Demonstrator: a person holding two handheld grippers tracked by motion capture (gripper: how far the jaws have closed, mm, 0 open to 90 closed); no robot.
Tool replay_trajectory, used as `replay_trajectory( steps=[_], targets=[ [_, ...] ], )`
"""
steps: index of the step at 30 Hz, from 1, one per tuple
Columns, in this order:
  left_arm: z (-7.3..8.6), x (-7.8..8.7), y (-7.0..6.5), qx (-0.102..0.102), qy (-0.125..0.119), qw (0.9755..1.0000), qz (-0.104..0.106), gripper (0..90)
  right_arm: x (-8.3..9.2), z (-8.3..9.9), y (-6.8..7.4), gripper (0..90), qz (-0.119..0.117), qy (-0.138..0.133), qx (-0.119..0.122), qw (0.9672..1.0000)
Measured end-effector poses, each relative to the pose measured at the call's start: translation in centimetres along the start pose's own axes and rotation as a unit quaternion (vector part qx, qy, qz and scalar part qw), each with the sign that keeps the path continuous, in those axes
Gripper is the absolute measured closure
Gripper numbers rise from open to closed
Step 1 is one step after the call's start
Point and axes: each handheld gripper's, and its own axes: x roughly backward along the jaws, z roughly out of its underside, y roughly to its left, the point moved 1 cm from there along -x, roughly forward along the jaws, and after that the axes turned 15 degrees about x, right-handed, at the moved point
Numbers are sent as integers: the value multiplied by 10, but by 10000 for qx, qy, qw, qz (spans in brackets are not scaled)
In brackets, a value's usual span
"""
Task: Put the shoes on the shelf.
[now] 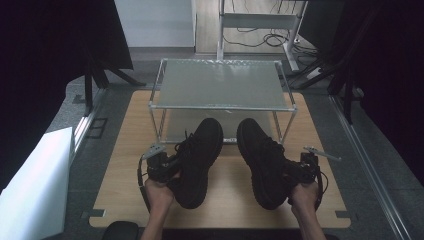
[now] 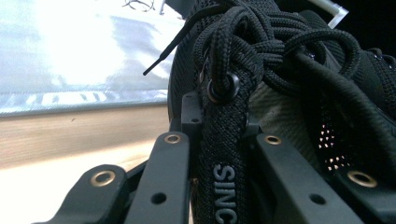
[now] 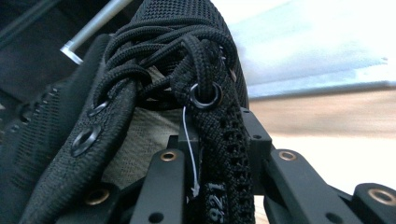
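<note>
Surface (image 1: 125,170) of pale wood is seen from the high view, lying on a grey floor (image 1: 380,165), with a white panel (image 1: 35,185) at the left edge. A metal rack (image 1: 222,85) with two frosted shelves stands at the far half of the surface.

Two black lace-up shoes are held in front of the rack, toes pointing toward it. The left shoe (image 1: 197,160) is tilted with its toe leaning toward the middle and overlapping the rack's lower shelf in the picture. The right shoe (image 1: 262,160) lies beside it, slightly apart, its toe also reaching the rack's front edge. Whether the soles rest on the surface or are raised above it cannot be determined.

The left gripper (image 1: 162,165) is clenched on the outer edge of the left shoe near the collar. In the left gripper view, the left gripper (image 2: 219,186) is seen with both jaws pressed against a black woven strip (image 2: 224,140) bearing an eyelet (image 2: 223,87) and pale lettering; knotted laces (image 2: 280,42) are bunched above it.

The right gripper (image 1: 300,170) is clenched likewise on the outer edge of the right shoe. In the right gripper view, the right gripper (image 3: 219,186) is seen closed on a perforated woven strip (image 3: 224,149) with an eyelet (image 3: 205,95); a thin white thread (image 3: 189,144) hangs beside it.

Each gripper is carried by a hand entering from the bottom edge of the high view.
</note>
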Motion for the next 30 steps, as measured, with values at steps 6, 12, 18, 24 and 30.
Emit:
replay_trajectory(
  steps=[6,12,18,24,30],
  targets=[
    [-2,2,-11,87,-187,9997,132,802,-1,-8,14,751,-174,-206,-102,9996],
    [-7,4,-20,212,-373,9990,146,800,-3,-17,26,751,-161,-326,-166,9992],
    [-17,6,-26,337,-563,9977,154,799,-5,-28,32,751,-114,-453,-236,9986],
    [-28,5,-32,405,-708,9966,146,797,-10,-42,38,751,-65,-558,-266,9981],
    [-39,1,-38,474,-780,9958,121,796,-18,-55,43,751,37,-557,-291,9980]
  ],
)
